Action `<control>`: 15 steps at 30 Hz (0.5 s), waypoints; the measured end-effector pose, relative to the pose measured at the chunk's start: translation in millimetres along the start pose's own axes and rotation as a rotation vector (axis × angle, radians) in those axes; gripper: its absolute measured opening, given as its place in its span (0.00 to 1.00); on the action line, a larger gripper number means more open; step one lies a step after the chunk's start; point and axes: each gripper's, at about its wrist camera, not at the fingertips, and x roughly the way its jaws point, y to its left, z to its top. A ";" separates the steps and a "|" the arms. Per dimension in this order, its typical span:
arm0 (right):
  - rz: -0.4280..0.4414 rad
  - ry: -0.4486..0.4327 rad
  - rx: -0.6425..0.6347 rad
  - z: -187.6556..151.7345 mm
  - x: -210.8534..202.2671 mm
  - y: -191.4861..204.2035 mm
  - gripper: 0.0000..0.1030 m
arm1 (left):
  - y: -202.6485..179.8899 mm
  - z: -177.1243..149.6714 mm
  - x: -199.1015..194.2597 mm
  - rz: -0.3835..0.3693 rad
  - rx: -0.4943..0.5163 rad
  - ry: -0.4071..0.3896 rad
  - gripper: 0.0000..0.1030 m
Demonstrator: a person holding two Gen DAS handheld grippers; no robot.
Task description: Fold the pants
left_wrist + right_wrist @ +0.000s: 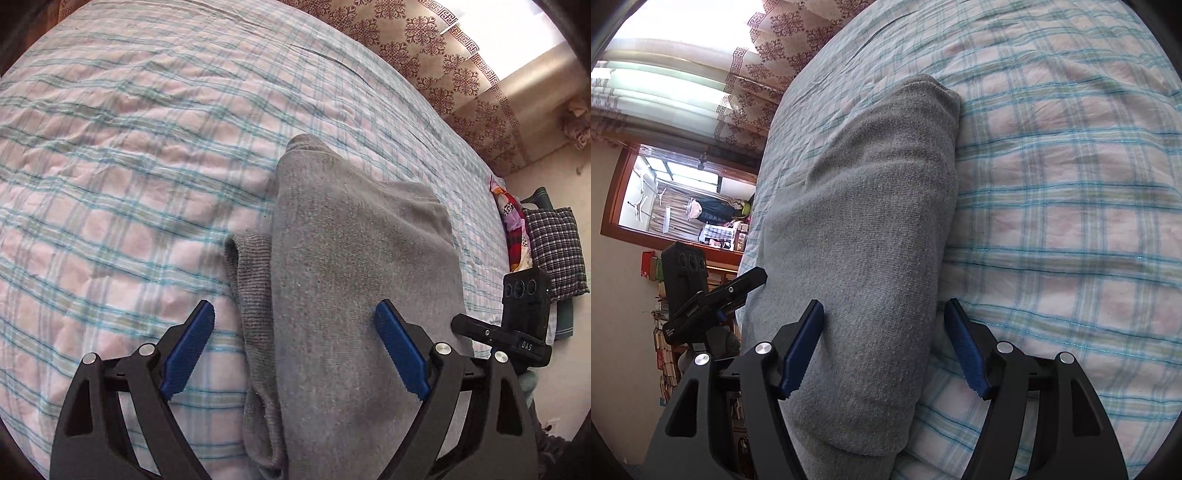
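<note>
The grey pants (343, 266) lie folded in a long bundle on the plaid bed sheet (110, 166). A ribbed waistband or cuff (251, 280) sticks out on the bundle's left side. My left gripper (295, 314) is open, its blue pads spread over the near part of the bundle and holding nothing. In the right wrist view the pants (871, 236) run away from me. My right gripper (882, 310) is open, its jaws either side of the bundle's near end. Each view shows the other gripper at its edge: the right one (524, 325) and the left one (709, 295).
A patterned brown curtain (443, 55) hangs beyond the bed's far edge. A checked pillow (554, 251) and colourful cloth (513, 229) lie at the bed's right end. A window (683, 206) and stacked books (668, 354) are off the bed's left side.
</note>
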 end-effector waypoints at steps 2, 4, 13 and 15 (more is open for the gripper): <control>0.002 0.003 0.005 0.6 2.1 -2.8 0.66 | 3.5 3.2 8.1 -0.022 -0.001 0.017 0.87; 0.012 0.002 0.011 4.2 5.1 -3.6 0.66 | 6.1 6.0 12.8 -0.048 -0.007 0.016 0.87; 0.039 0.020 0.021 20.7 25.6 -2.2 0.67 | 3.2 6.9 27.3 -0.128 -0.012 0.025 0.74; 0.033 0.020 -0.013 20.7 27.2 3.5 0.61 | 1.8 6.5 27.2 -0.144 -0.016 0.026 0.63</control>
